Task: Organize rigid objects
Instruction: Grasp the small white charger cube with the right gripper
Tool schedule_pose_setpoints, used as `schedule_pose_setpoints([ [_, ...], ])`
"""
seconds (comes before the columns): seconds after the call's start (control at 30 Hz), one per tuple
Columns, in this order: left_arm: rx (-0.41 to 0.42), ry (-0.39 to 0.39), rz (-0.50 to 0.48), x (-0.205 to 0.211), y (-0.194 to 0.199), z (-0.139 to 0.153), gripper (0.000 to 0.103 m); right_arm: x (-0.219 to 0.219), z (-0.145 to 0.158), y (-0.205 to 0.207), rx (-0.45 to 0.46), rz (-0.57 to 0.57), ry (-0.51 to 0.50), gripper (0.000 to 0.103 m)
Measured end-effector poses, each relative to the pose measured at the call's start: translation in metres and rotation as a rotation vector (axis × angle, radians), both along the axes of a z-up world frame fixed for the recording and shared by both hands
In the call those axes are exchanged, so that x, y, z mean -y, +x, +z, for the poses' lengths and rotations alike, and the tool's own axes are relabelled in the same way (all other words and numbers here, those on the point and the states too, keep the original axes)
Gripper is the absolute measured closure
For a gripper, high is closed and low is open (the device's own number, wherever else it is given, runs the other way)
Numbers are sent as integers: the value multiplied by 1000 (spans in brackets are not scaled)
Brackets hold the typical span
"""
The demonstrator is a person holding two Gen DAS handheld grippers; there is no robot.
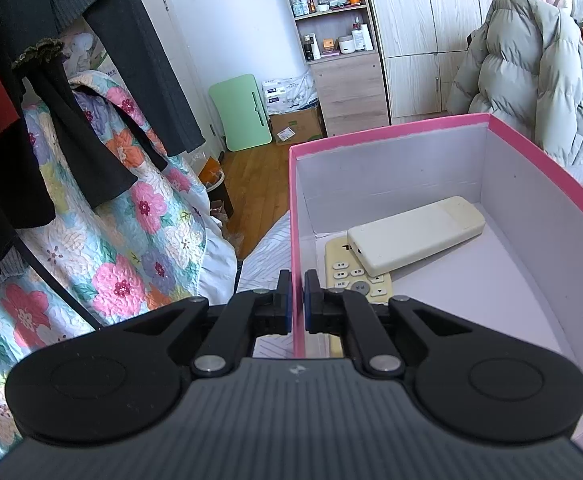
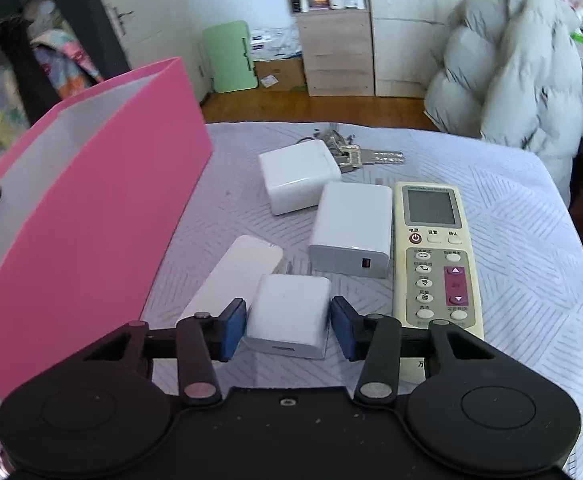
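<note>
My left gripper [image 1: 297,292] is shut on the near left wall of the pink box [image 1: 296,216]. Inside the box lie two cream remotes: one face down [image 1: 415,234] across another with buttons up [image 1: 351,276]. In the right wrist view the pink box [image 2: 103,184] stands at the left of the table. My right gripper [image 2: 287,326] is open, with a pad on either side of a small white charger [image 2: 287,314] and a small gap at each side. Beyond it lie two larger white chargers [image 2: 351,228] [image 2: 297,174], a cream remote [image 2: 435,256], keys [image 2: 355,154] and a white flat piece [image 2: 235,276].
The table has a pale patterned cloth [image 2: 531,240]. A grey puffer jacket [image 2: 511,68] hangs on a chair behind it. A floral quilt [image 1: 103,216] and dark clothes [image 1: 71,92] hang at the left. A shelf unit [image 1: 335,40] and a green board [image 1: 243,112] stand by the far wall.
</note>
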State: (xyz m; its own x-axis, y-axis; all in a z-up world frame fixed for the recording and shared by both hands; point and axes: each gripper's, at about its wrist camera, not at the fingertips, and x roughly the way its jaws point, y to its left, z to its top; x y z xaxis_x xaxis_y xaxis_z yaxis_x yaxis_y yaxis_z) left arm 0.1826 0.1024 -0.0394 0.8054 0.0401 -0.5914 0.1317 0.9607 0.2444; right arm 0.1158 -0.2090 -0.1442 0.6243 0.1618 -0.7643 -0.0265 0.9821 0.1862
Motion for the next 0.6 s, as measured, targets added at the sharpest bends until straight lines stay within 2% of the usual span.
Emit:
schedule_pose_setpoints([
  [0.2, 6, -2, 1, -1, 0, 1, 98, 1, 13, -14, 8, 19, 30, 56],
  [0.23, 6, -3, 1, -1, 0, 1, 98, 0, 17, -17, 16, 26, 31, 61],
  [0.27, 5, -4, 1, -2, -1, 1, 98, -1, 22, -20, 30, 30, 26, 76],
  [0.37, 6, -5, 1, -1, -1, 1, 98, -3, 32, -22, 36, 71, 43, 79],
  [0.4, 6, -4, 1, -1, -1, 1, 98, -4, 33, -23, 33, 77, 41, 87],
  [0.6, 14, -5, -1, -1, -2, 2, 98, -5, 29, -20, 15, 75, 55, 87],
])
